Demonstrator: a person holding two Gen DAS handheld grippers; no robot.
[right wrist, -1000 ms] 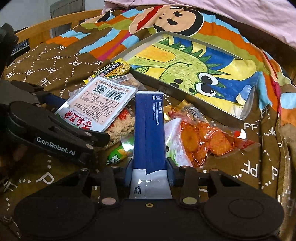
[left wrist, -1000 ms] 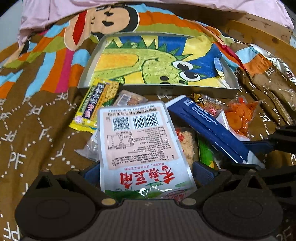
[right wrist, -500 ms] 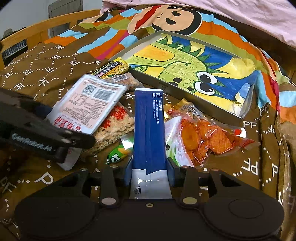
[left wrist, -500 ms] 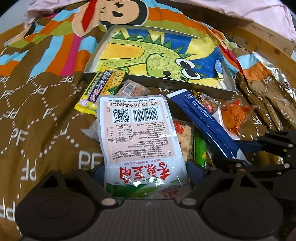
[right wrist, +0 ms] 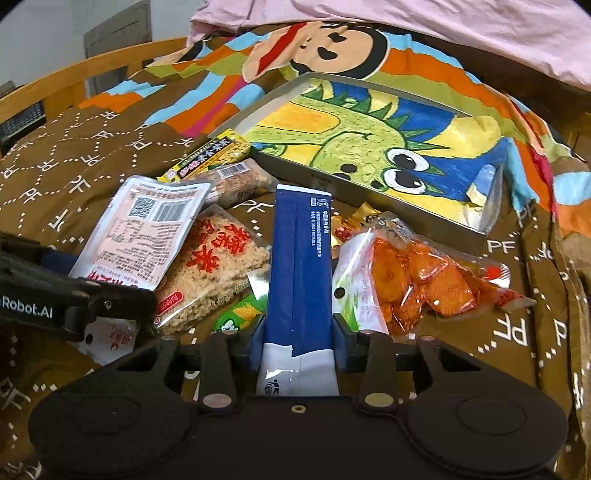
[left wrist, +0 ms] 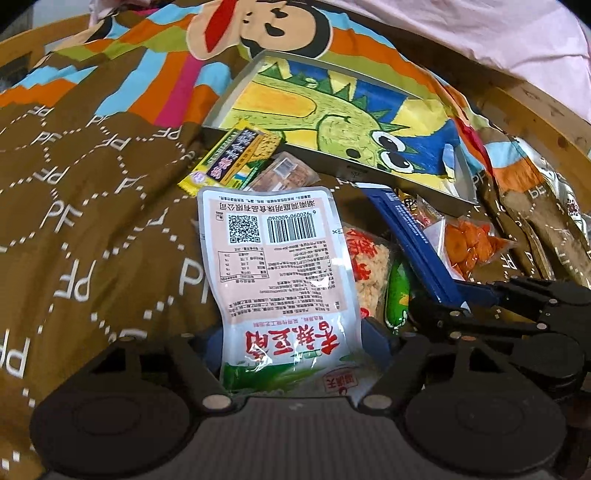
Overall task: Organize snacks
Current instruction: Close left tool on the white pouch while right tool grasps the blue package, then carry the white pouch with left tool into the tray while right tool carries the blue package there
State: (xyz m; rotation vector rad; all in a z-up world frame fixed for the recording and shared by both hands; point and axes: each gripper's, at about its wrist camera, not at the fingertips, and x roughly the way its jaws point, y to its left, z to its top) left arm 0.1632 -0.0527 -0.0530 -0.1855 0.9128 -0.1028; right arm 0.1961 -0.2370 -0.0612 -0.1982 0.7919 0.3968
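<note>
My left gripper (left wrist: 295, 349) is shut on a white and pink snack pouch (left wrist: 273, 266), held above the brown cloth; the pouch also shows in the right wrist view (right wrist: 142, 230). My right gripper (right wrist: 300, 339) is shut on a long blue packet (right wrist: 300, 258), which shows in the left wrist view (left wrist: 410, 240) too. Beyond them lies a shallow grey tray (right wrist: 354, 184) with a dinosaur picture inside. Loose snacks lie before it: a rice cake pack (right wrist: 218, 273), an orange snack bag (right wrist: 417, 280), a yellow bar (right wrist: 207, 158) and a green corn pack (right wrist: 240, 315).
A brown "PF" patterned cloth (left wrist: 92, 229) with a cartoon monkey print covers the surface. A wooden rail (right wrist: 74, 77) runs along the left and far edges. Pink fabric (right wrist: 443, 33) lies behind the tray. A small brown snack (left wrist: 284, 173) lies by the yellow bar.
My left gripper has lifted the pouch off the pile and drawn back to the left, uncovering the rice cake pack. My right gripper has raised the blue packet a little.
</note>
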